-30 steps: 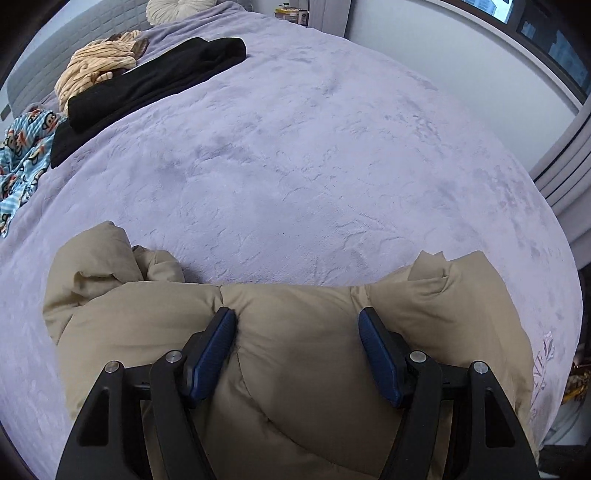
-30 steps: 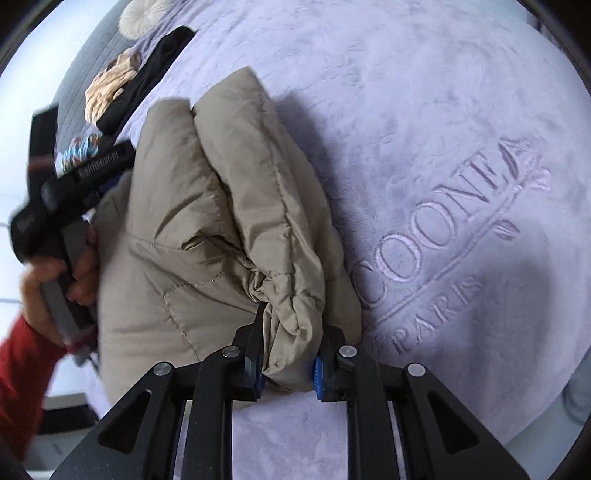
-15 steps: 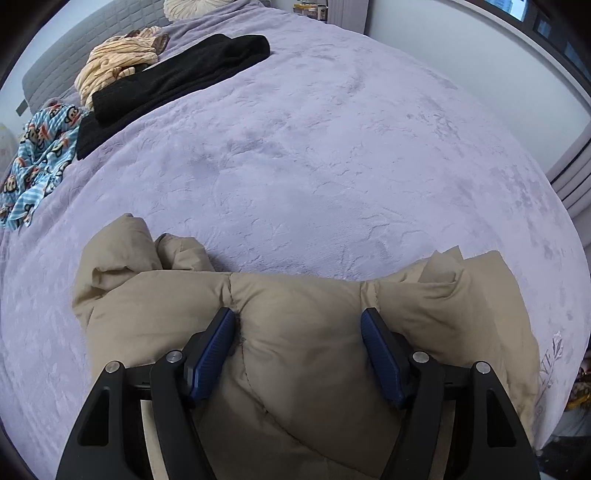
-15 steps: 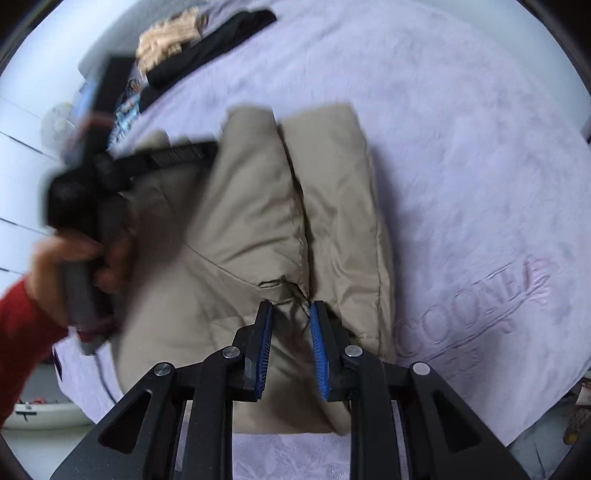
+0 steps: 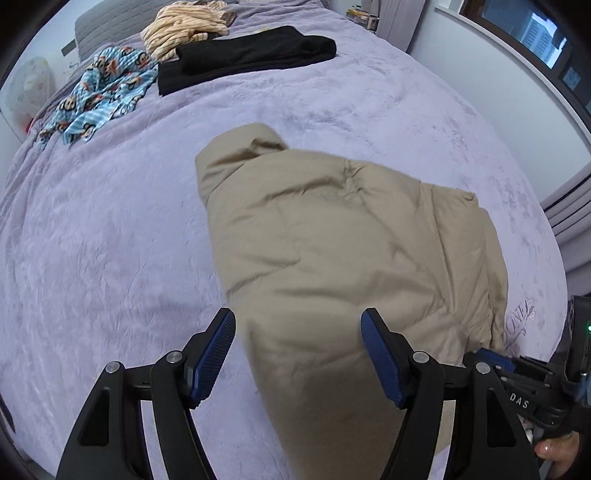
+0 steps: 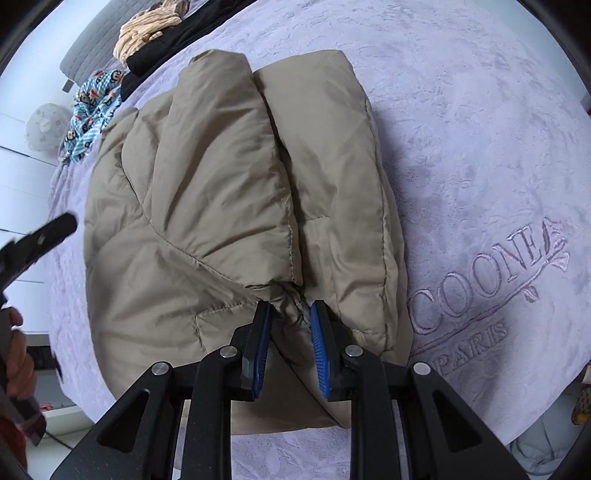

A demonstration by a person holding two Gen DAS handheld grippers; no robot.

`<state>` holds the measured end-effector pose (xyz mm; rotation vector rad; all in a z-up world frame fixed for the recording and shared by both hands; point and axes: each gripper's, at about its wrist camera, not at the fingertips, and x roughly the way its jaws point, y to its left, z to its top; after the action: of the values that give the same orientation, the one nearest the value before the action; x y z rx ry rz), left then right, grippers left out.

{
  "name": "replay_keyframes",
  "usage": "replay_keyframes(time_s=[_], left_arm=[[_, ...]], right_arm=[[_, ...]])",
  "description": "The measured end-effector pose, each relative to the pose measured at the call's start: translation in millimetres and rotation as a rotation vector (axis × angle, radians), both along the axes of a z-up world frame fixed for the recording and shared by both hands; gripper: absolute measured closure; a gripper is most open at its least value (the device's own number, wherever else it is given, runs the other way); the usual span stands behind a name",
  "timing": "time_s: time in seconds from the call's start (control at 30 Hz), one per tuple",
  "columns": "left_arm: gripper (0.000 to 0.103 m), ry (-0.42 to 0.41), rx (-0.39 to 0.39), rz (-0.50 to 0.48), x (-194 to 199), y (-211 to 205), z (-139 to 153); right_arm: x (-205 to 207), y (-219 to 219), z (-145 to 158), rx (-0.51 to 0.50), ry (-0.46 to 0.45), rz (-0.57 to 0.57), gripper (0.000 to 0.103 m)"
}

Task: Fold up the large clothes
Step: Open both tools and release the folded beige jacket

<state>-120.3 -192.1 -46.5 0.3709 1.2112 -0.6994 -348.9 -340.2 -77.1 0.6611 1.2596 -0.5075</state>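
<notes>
A tan puffer jacket [image 5: 351, 240] lies folded into a thick bundle on the lilac bed blanket [image 5: 110, 240]. My left gripper [image 5: 297, 328] hovers open above the jacket's near edge, its blue pads wide apart and touching nothing. In the right wrist view the same jacket [image 6: 221, 203] shows two padded folds side by side. My right gripper [image 6: 290, 314] is shut on a gathered cuff at the jacket's near end. The right gripper's body [image 5: 517, 376] shows at the left wrist view's lower right, and the left gripper's body [image 6: 37, 240] at the right wrist view's left edge.
A black garment [image 5: 251, 55], a blue monkey-print cloth [image 5: 99, 96] and a striped tan garment [image 5: 184, 26] lie at the bed's far end. Embossed lettering [image 6: 491, 273] marks the blanket right of the jacket. The bed edge and a wall [image 5: 480, 62] run along the right.
My left gripper has lifted off the jacket and drawn back to the left, still open. The right gripper has rolled and shifted, and the jacket now lies as two folds ahead of it.
</notes>
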Motion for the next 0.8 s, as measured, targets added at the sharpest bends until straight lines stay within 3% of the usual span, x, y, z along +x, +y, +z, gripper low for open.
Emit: replay_keyframes(time_s=[0.07,0.13,0.17,0.37,0.63,0.8], left_arm=[[0.031,0.023,0.011,0.019,-3.6,14.0,-6.9],[0.004,0.047,0.015,0.044,-5.8,27.0,-13.2],[0.0,0.047,0.003,0.059,-7.6,33.7,-13.4],[0.0,0.05,-0.001,0.034,-14.9,48.5,-15.4],[0.0,0.049,-0.025,-0.01,-15.1,64.7,-7.9],[0.0,0.055,-0.037,0.001,-11.8,76.2,-2.9]], right_arm=[[0.6,8.2,-2.1,-0.028,0.03,0.011,0.079],[3.1,14.4,-4.5,-0.056,0.05,0.028,0.079],[4.3,18.1,-5.0,-0.072,0.058,0.035,0.079],[7.2,27.4,-8.9,-0.117,0.09,0.01,0.079],[-14.7,36.1,1.0,-0.101,0.106,-0.085,0.077],[-17.1,43.7,22.8,-0.111,0.077,-0.105,0.06]])
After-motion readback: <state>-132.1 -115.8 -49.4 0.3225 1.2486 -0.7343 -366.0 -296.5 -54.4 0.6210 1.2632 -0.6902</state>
